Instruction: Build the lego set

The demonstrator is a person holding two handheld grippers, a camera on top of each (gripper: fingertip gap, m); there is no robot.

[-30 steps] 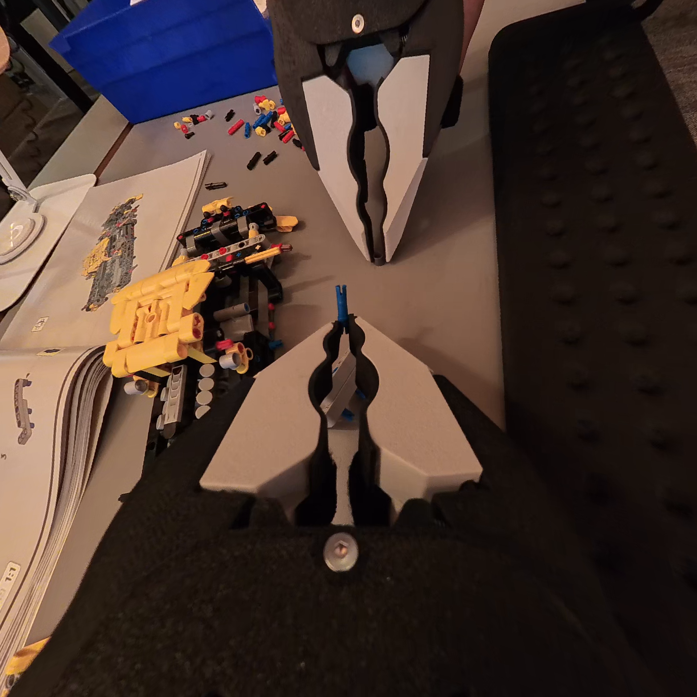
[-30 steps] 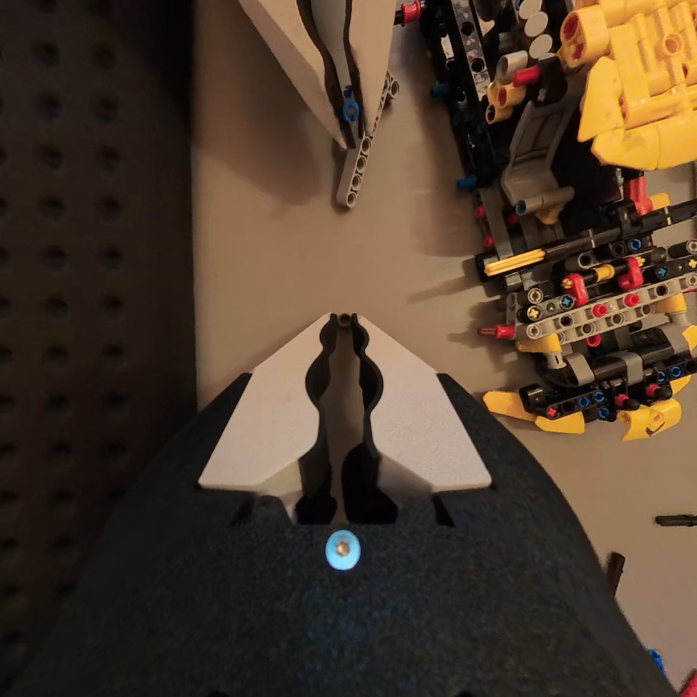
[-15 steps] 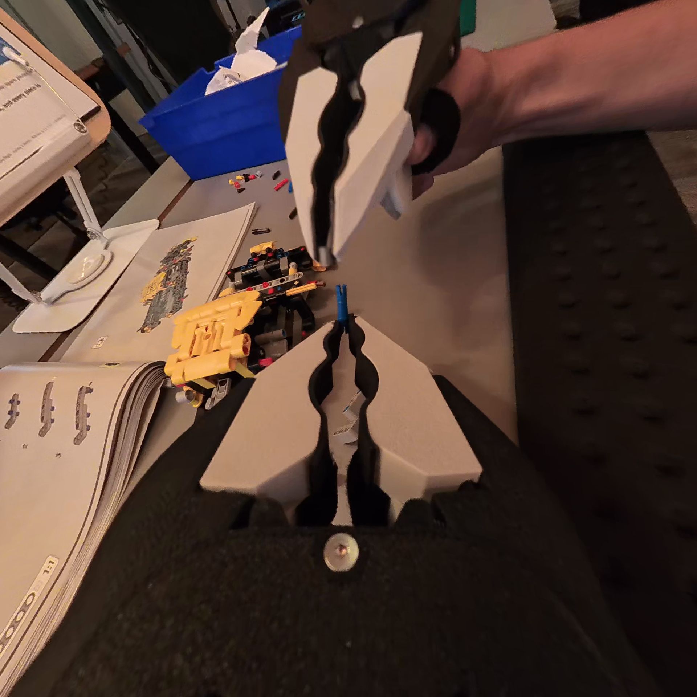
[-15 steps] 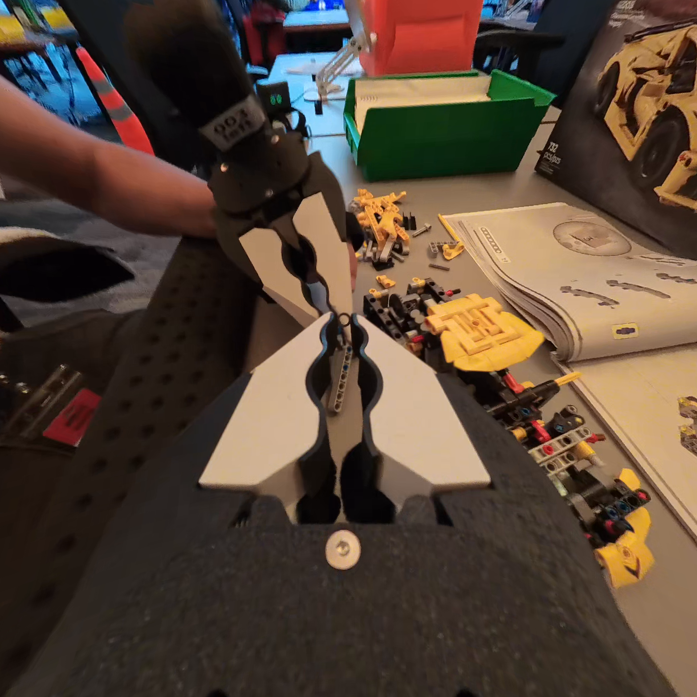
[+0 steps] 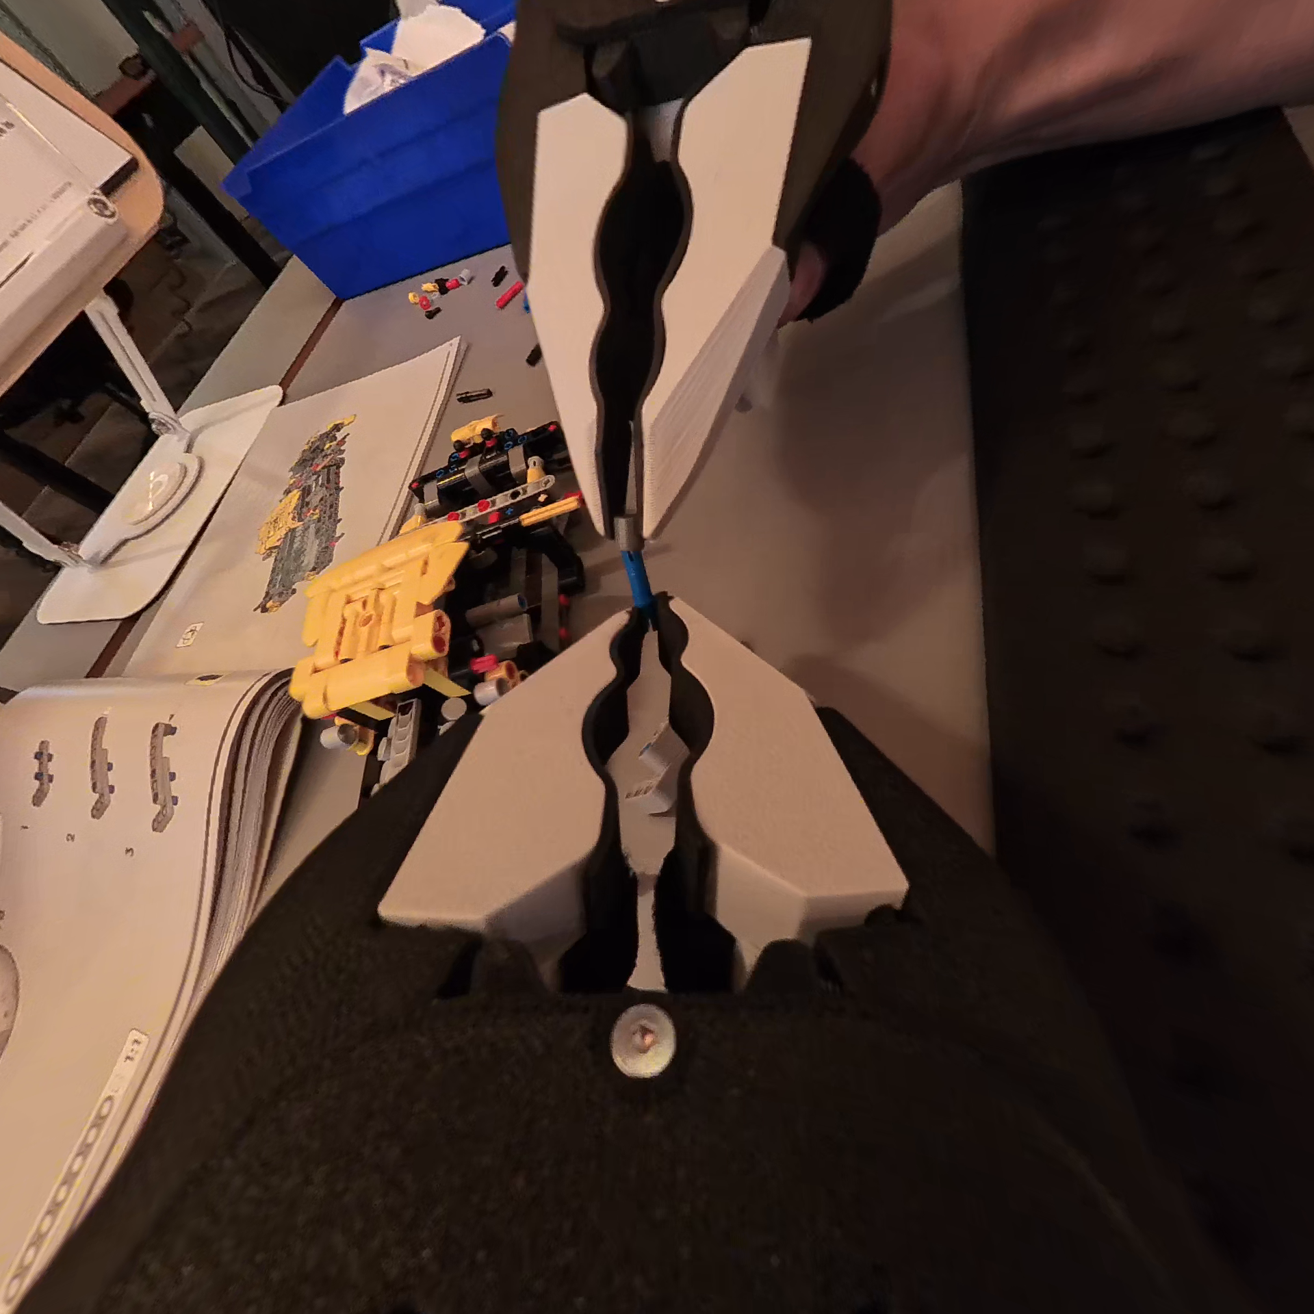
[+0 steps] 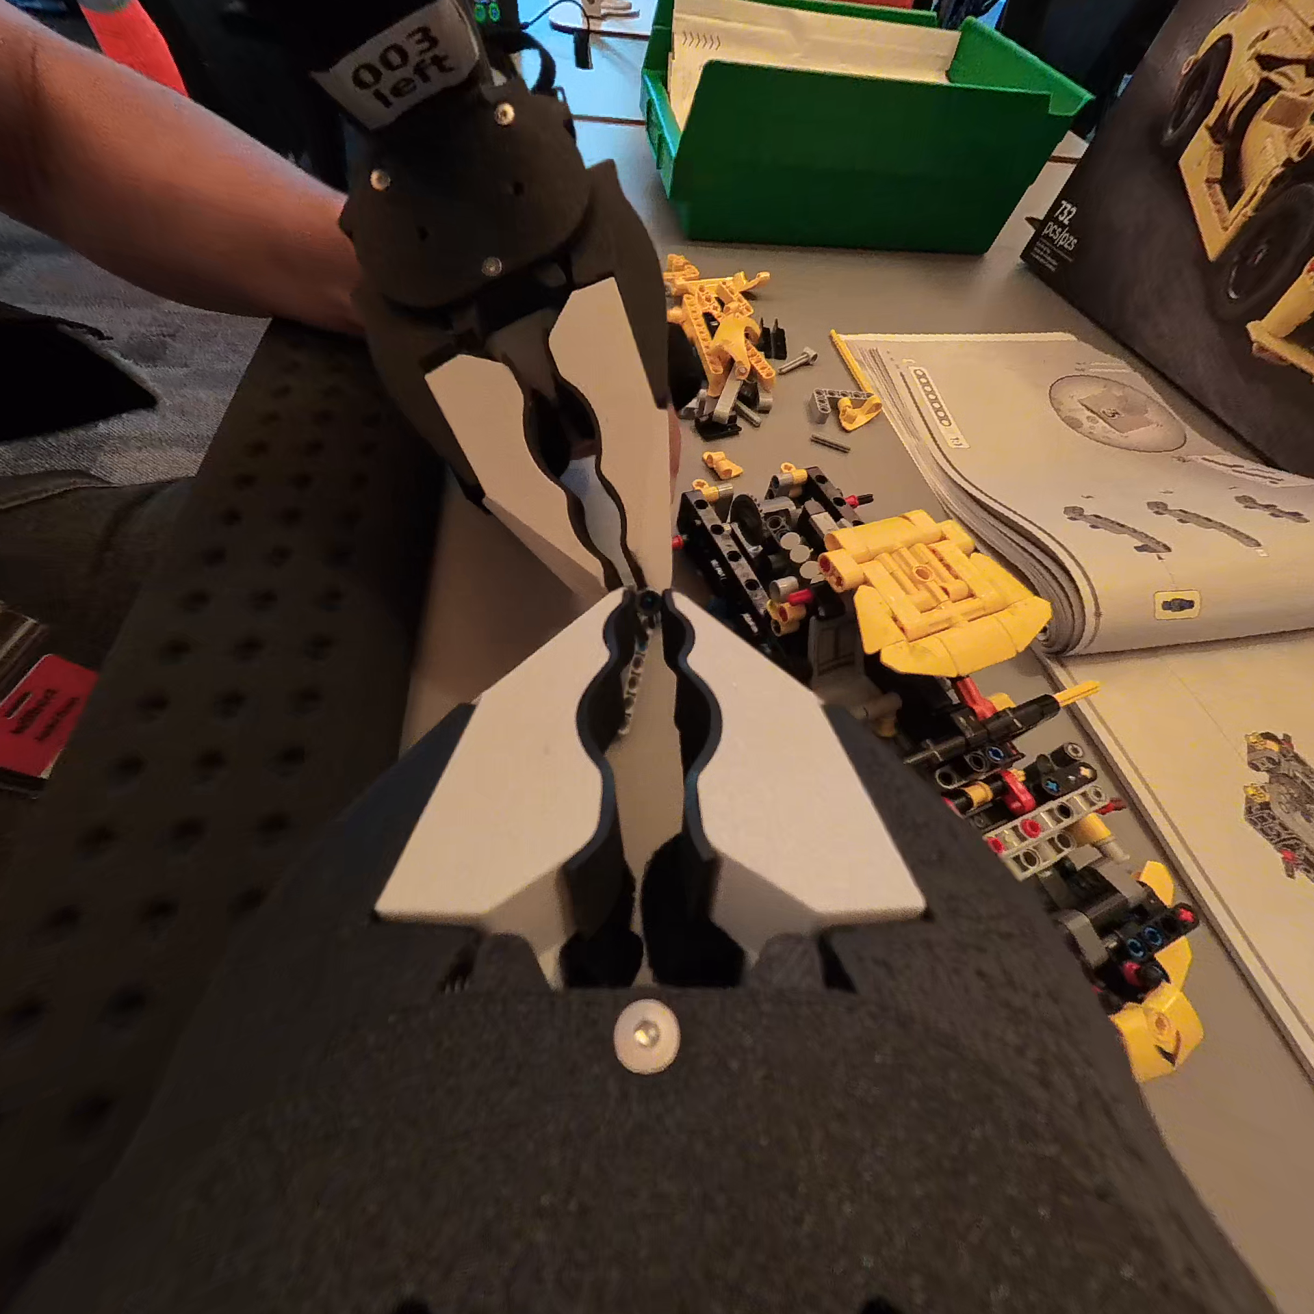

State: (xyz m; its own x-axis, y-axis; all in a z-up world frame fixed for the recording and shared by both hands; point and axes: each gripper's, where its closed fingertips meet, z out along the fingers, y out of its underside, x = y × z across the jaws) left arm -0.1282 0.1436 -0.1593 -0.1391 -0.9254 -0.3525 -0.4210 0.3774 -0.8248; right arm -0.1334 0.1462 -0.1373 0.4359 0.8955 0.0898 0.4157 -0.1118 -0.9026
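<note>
The lego car (image 5: 398,626) lay half-built on the grey bench (image 5: 853,569), while above it the left gripper (image 5: 643,615), closed on a blue pin (image 5: 638,577), met the right gripper (image 6: 645,597), closed on a grey beam (image 6: 635,675), apparently needing a straight push.

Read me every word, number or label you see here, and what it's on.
I won't read writing out; here is what bears it.
White tag on the left gripper: legible print.
Set box: small side print.
Open instruction booklet: page marks, too small.
Red card: blurred.
Sign on a stand: blurred.
</note>
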